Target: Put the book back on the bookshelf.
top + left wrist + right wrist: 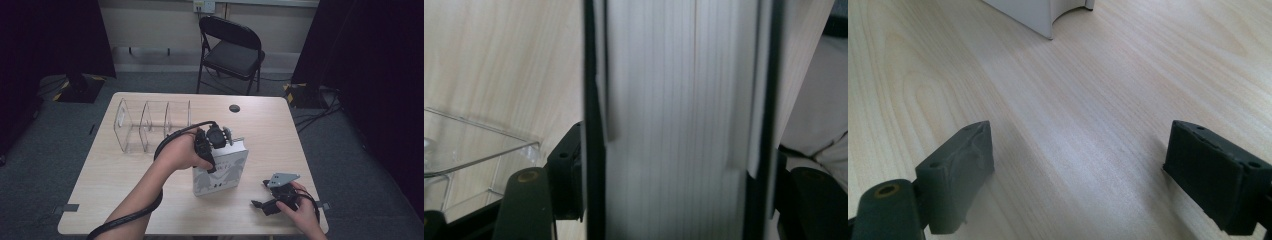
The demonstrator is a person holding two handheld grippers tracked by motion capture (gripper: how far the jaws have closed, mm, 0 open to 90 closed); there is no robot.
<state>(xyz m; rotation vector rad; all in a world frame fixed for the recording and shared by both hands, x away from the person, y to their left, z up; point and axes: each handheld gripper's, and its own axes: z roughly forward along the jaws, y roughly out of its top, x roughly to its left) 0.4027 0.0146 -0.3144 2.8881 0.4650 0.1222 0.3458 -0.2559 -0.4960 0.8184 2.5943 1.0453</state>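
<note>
Book (220,172) upright on table (115,170), between left tongs (216,141), grip unclear; right tongs (263,196) wide, empty, nearby.

Dim room with black curtains at the sides, soft overhead light on the pale table (125,170), faint shadows, and close-up book pages (674,120) blurred.

Upright book (220,171) blocks mid-table, clear organizer (150,125) behind; right side free.
</note>
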